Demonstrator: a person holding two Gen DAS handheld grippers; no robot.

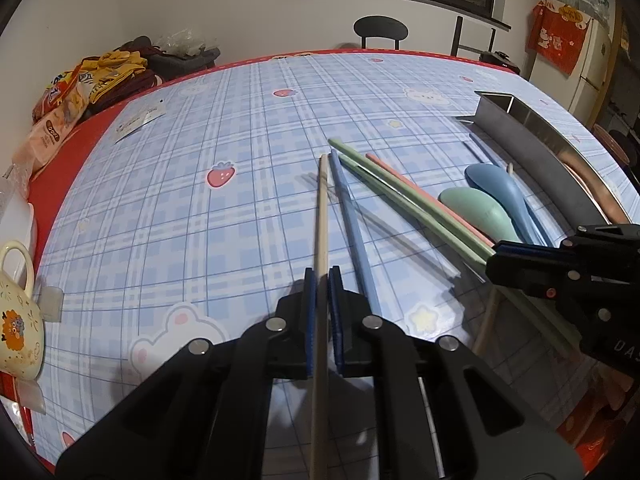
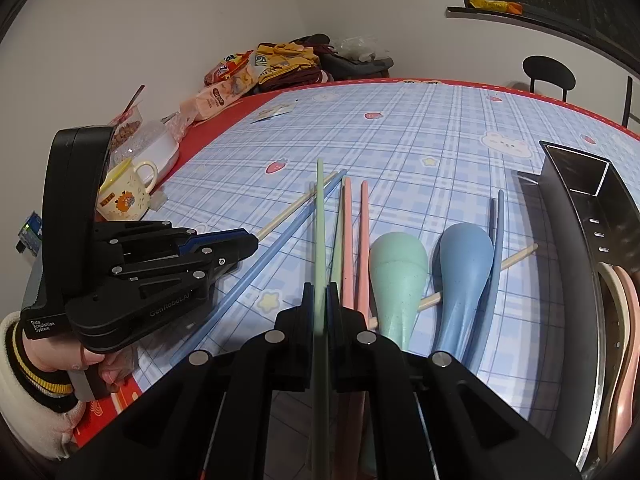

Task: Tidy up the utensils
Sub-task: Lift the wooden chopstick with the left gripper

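pink spoons (image 2: 626,344) inside steel caddy (image 2: 568,216), right wrist view only

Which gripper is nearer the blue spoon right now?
Right. The right gripper, shut on a green chopstick, sits just beside the blue spoon. The left gripper, holding a beige chopstick, is farther off, beyond the other chopsticks.

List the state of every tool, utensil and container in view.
Left tool: shut on cream chopstick, lifted.
Right tool: shut on green chopstick, lifted.
Blue chopstick: lying flat on table.
Pink chopsticks: lying flat, side by side.
Green spoon: bowl face down.
Blue spoon: bowl face down.
Metal bin: open, holding pink and cream utensils.
Mug: upright.
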